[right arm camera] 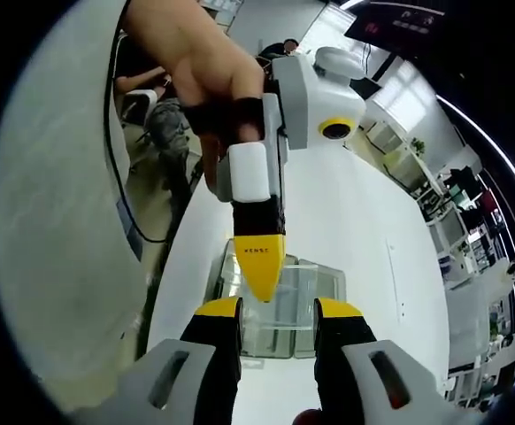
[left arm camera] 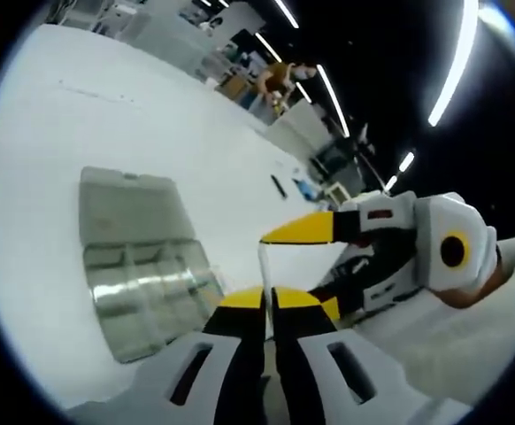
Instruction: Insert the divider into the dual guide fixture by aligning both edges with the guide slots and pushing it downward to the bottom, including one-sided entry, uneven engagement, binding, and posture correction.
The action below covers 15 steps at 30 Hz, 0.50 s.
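A: Where is the divider?

B: In the left gripper view, the divider [left arm camera: 264,266] is a thin pale strip standing up between the tips of the left gripper [left arm camera: 269,299]. The jaws are nearly together, pinching its lower end.

A: And the fixture?

B: The fixture [left arm camera: 142,266] is a clear plastic box with compartments. It lies on the white table [left arm camera: 151,133] at about nine o'clock from the left gripper's tips, near them but apart from the divider.

A: The other gripper?

B: The right gripper [left arm camera: 297,228] comes in from three o'clock, its yellow tip just above the divider's top. Whether it touches, I cannot tell.

A: From its own camera?

B: In the right gripper view, the right gripper [right arm camera: 278,308] has its jaws wide apart with nothing between them. The left gripper [right arm camera: 259,270] hangs down from twelve o'clock, a hand [right arm camera: 196,62] gripping it, its yellow tip over the fixture [right arm camera: 311,301]. The divider is too thin to make out there.
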{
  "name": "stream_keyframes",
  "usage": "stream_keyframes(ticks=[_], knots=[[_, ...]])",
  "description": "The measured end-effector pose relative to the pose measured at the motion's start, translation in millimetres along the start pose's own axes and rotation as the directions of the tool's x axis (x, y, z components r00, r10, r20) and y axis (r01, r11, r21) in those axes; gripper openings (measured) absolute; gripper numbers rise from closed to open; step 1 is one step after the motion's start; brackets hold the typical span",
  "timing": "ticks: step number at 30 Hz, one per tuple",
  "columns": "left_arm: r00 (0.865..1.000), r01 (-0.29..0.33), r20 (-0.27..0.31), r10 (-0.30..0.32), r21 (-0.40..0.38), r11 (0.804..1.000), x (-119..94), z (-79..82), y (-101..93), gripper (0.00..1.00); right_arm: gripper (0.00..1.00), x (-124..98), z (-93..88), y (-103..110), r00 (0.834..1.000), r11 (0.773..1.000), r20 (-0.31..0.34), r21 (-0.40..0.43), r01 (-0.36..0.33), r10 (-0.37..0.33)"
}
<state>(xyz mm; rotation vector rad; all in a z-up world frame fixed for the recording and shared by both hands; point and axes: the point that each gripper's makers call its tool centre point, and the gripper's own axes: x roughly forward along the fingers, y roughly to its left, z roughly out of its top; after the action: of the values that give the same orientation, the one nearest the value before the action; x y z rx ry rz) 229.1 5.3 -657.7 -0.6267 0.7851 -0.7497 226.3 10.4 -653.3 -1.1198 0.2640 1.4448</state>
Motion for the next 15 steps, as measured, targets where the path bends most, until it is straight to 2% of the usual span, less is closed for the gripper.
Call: stream_keyframes(ticks=[10,15], knots=[[1.000,0.001,-0.005,-0.001,0.006,1.000,1.7,-2.2,-2.3,0.00,0.27,-2.4,-1.2,-0.2,1.000,1.000,0.001,0.003,0.009,-0.009],[1.000,0.002,-0.002,-0.002,-0.015,1.000,2.0,-3.5,-1.7,0.00,0.27,-2.0,-1.5,1.0,1.000,1.000,0.002,-0.005,0.011,-0.011]])
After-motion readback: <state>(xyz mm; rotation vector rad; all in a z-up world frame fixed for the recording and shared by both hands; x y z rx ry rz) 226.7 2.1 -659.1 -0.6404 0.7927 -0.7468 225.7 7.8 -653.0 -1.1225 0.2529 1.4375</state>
